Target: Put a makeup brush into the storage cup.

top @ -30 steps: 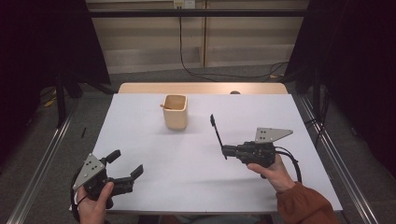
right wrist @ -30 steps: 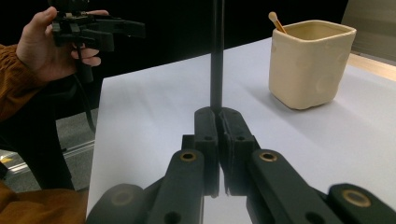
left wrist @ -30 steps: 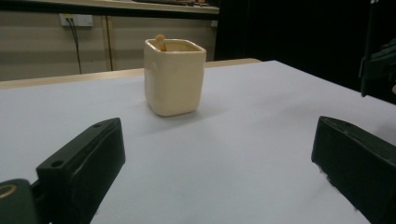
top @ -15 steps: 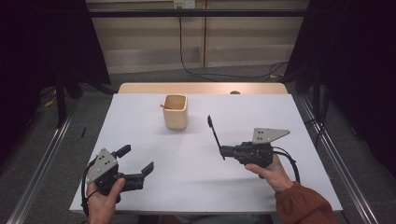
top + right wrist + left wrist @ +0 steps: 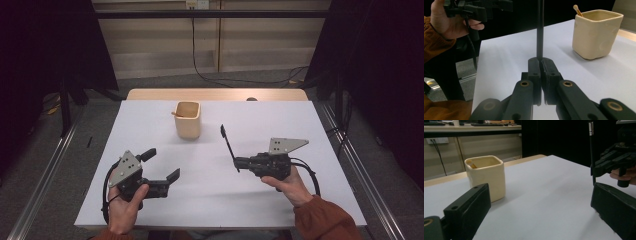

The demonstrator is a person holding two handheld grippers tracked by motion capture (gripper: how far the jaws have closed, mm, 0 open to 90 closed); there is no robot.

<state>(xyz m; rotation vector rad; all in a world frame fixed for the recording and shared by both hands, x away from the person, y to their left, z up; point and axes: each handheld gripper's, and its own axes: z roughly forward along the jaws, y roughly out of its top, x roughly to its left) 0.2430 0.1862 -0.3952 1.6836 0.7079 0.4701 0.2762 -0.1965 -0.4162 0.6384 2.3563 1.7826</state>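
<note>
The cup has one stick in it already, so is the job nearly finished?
Partly. One stick already leans inside the cup. The right tongs are shut on a black pen, held upright over the table, apart from the cup. It likely still has to go in. The left tongs are open.

My black stick (image 5: pixel 540 30) runs off the right gripper view's top edge, tip unseen; cup (image 5: pixel 596 33) wall hides most of the small wooden stick (image 5: pixel 576 10) inside; my left forearm cut by the high view's bottom edge.
</note>
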